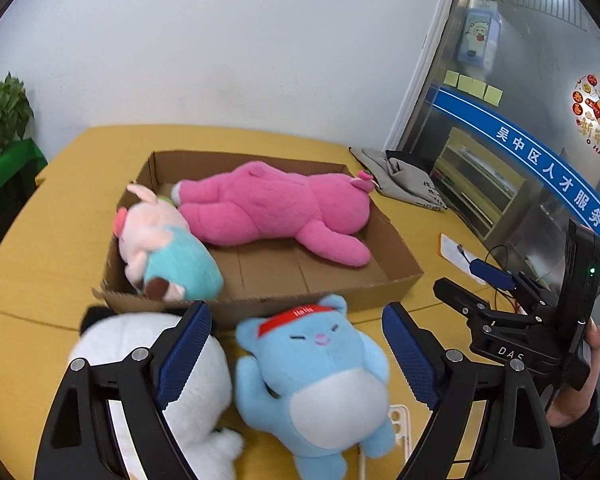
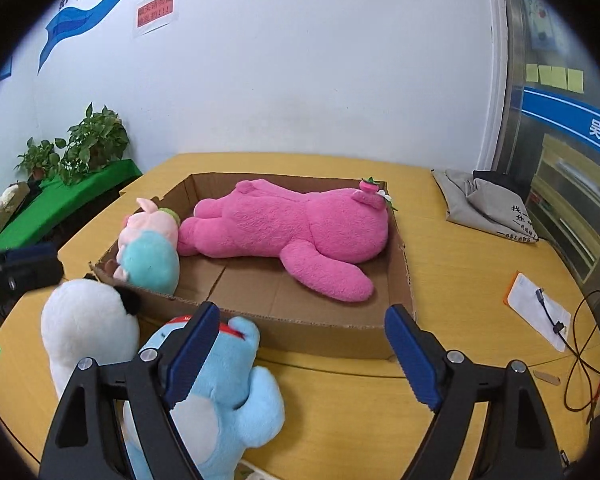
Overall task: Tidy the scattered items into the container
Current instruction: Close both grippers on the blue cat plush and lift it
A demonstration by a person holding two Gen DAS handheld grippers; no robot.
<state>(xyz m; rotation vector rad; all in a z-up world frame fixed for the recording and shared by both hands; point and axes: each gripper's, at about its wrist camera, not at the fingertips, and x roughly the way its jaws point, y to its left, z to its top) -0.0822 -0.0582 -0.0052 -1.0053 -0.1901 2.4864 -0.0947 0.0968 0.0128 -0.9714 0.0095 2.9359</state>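
Note:
A shallow cardboard box (image 1: pixel 320 298) (image 2: pixel 328 332) stands on the yellow table. Inside lie a big pink plush bear (image 1: pixel 276 208) (image 2: pixel 288 228) and a pink-and-teal plush (image 1: pixel 168 252) (image 2: pixel 150 248) at the left end. In front of the box lie a blue plush bear with a red headband (image 1: pixel 316 376) (image 2: pixel 228 396) and a white plush with black ears (image 1: pixel 140 344) (image 2: pixel 88 328). My left gripper (image 1: pixel 296 360) is open, its fingers either side of the blue bear, just above it. My right gripper (image 2: pixel 300 352) is open and empty, right of the blue bear, and shows in the left wrist view (image 1: pixel 480 312).
A folded grey cloth bag (image 1: pixel 404 180) (image 2: pixel 488 208) lies at the back right of the table (image 2: pixel 460 272). A white card with cables (image 2: pixel 540 312) lies at the right. Potted plants (image 2: pixel 88 144) stand on a green stand to the left. A wall is behind.

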